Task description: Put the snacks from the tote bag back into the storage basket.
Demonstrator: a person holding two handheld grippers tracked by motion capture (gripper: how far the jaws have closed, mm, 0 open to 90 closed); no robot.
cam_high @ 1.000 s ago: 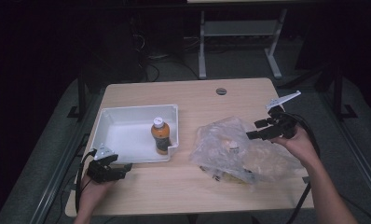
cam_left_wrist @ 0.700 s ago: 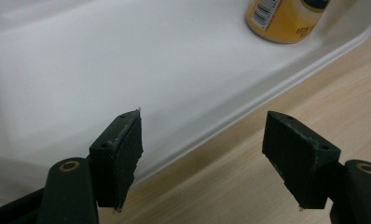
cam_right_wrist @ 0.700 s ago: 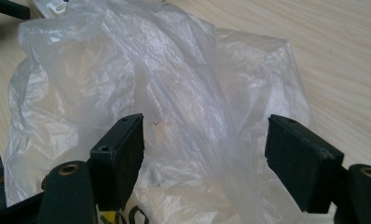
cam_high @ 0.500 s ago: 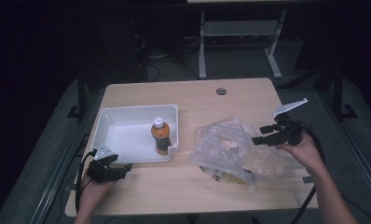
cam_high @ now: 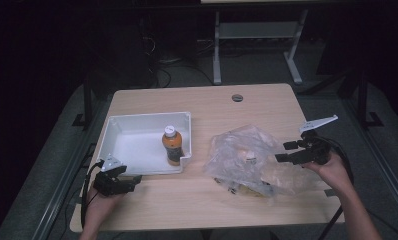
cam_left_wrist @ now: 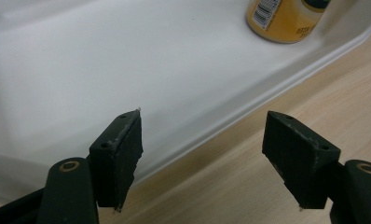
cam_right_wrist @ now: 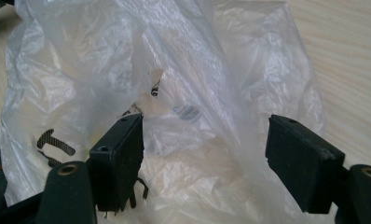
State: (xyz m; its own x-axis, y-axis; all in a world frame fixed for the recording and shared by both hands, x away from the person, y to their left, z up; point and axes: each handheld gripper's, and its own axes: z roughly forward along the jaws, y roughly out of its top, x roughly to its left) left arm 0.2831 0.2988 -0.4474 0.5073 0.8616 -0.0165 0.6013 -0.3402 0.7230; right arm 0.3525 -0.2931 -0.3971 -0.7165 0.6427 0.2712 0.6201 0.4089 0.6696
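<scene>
A crumpled clear plastic bag [cam_high: 249, 160] [cam_right_wrist: 174, 93] lies on the right half of the table with dim items inside it. My right gripper [cam_high: 286, 152] [cam_right_wrist: 204, 154] hovers at the bag's right edge, open, its jaws spread over the plastic with nothing held. An orange bottle [cam_high: 171, 146] [cam_left_wrist: 286, 18] with a white cap stands upright in the right end of the white tray [cam_high: 132, 125] [cam_left_wrist: 104, 60]. My left gripper [cam_high: 129, 184] [cam_left_wrist: 204, 158] rests open on the table by the tray's front left corner, its jaws facing the tray wall.
The light wooden table [cam_high: 207, 105] has a round cable hole [cam_high: 237, 97] near its far edge. Dark floor and a metal stand [cam_high: 257, 45] lie beyond. Bare wood shows between the tray and the bag.
My right gripper has moved down and toward me along the bag's right side, from above the far edge to its middle. The left gripper has stayed put.
</scene>
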